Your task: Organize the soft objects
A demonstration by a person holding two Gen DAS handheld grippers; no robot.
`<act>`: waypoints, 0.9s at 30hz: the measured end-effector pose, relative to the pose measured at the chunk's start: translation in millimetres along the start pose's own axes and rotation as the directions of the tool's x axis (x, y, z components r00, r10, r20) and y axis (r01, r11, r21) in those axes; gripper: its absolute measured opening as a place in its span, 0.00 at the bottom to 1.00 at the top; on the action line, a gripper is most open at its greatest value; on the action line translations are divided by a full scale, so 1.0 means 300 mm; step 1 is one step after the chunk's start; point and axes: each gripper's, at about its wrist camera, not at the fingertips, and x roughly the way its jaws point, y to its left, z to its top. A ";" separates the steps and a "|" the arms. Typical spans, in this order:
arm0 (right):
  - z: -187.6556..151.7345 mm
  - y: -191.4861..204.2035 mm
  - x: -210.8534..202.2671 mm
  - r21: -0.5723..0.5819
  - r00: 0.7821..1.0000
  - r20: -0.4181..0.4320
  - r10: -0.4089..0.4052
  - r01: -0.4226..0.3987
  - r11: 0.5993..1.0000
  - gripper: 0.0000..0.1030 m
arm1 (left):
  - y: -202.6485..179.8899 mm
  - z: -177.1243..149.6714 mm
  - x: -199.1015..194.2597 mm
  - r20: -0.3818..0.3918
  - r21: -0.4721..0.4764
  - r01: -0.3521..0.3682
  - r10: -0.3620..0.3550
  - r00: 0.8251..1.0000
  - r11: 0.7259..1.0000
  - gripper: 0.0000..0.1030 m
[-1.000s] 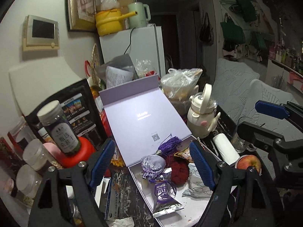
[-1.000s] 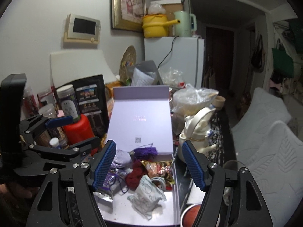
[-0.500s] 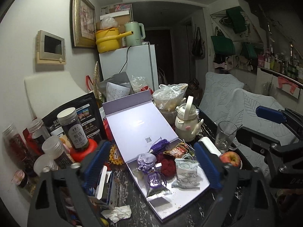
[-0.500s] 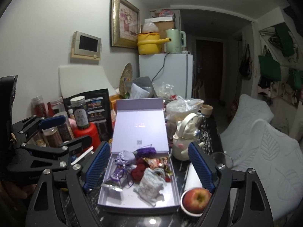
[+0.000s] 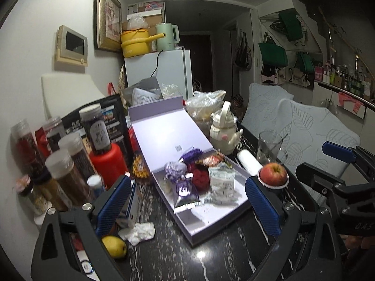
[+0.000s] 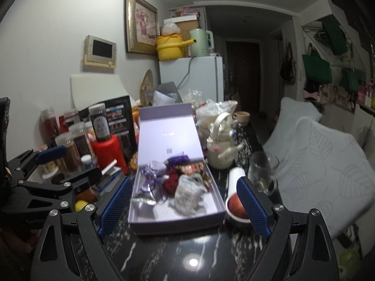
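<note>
My left hand-held gripper (image 5: 187, 203) stands released, nothing between its blue pads, its jaws having just been opening; my right hand-held gripper (image 6: 184, 205) is likewise released and empty, its jaws having just been opening too; both hang over the near edge of the dark marbled surface (image 5: 211, 253). Close to my left pad lie a yellow lemon (image 5: 114, 245) and a crumpled white tissue (image 5: 138, 231); just beyond, the open lilac box (image 5: 211, 220) sits on the surface, its lid (image 5: 168, 131) leaning back. The soft objects are inside the tray: a purple sachet (image 5: 185, 193) nearest, a white printed pouch (image 5: 221, 182) beside it on the right, a dark red woolly piece (image 5: 200, 178) between them, a pale lilac drawstring bag (image 5: 173, 169) behind, and a purple tassel (image 5: 191, 155) against the lid. To the right of the box an apple (image 5: 273, 173) rests in a small white dish, with a white roll (image 5: 248, 161) and a glass mug (image 5: 269, 145) near it; to the left, spice jars (image 5: 63, 178) and a red container (image 5: 106, 164) crowd together; farther back stands a cream teapot (image 5: 223, 133), then a white fridge (image 5: 164, 72) with a yellow pot (image 5: 136, 42) on top.
</note>
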 end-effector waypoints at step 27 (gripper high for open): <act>-0.264 0.015 -0.017 -0.004 0.996 -0.071 -0.055 0.055 0.999 0.89 | -0.042 -0.275 0.014 -0.086 -0.065 0.081 -0.087 0.993 0.995 0.97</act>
